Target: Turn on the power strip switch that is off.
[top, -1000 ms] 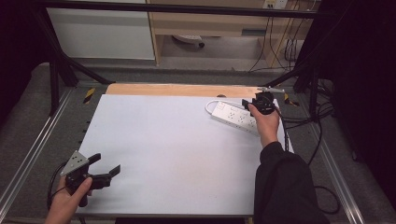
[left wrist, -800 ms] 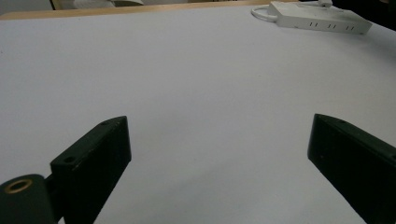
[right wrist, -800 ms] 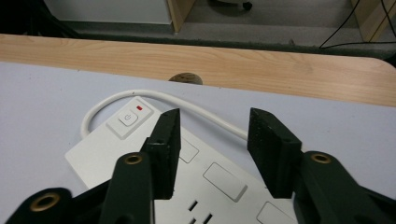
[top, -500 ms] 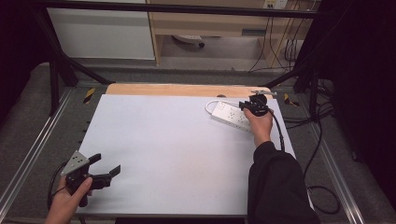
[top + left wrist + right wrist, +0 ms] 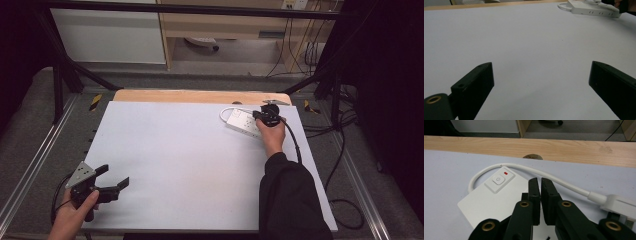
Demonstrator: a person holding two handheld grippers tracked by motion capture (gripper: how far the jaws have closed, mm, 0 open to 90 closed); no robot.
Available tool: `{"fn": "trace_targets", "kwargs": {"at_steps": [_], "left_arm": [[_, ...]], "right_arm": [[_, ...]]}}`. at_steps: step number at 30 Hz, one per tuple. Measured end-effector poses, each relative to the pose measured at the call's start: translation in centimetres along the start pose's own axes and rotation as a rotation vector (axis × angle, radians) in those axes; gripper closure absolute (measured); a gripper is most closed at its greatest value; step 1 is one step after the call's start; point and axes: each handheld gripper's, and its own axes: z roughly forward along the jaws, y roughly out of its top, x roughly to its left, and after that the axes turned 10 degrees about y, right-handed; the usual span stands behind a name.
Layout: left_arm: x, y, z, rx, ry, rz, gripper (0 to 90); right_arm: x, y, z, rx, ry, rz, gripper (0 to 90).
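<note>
A white power strip [image 5: 239, 121] lies at the far right of the white table top [image 5: 190, 160], its white cable [image 5: 544, 173] looping behind it. In the right gripper view the power strip [image 5: 486, 201] shows a power button [image 5: 498, 180] and a red light [image 5: 505, 173]. My right gripper [image 5: 260, 116] hovers over the strip's middle; its jaws have just been closing and now stand shut [image 5: 540, 181] with nothing between them. My left gripper [image 5: 116, 176] rests open near the front left corner, and in its own view the left gripper [image 5: 541, 65] frames bare table.
A wooden strip [image 5: 200, 96] runs along the table's far edge. A white plug [image 5: 621, 205] lies on the strip's cable at the right. Black cables [image 5: 345, 150] hang off the table's right side. Metal rails [image 5: 35, 165] flank the table.
My right hand has moved left and down over the power strip, and its jaws have closed. The left hand has kept still.
</note>
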Motion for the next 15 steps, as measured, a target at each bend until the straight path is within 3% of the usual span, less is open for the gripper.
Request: {"fn": "trace_targets", "kwargs": {"at_steps": [15], "left_arm": [[0.0,0.0,0.0,0.000,-0.001,0.005,6.1]], "right_arm": [[1.0,-0.3,1.3,-0.037,-0.006,0.008,90.0]]}}
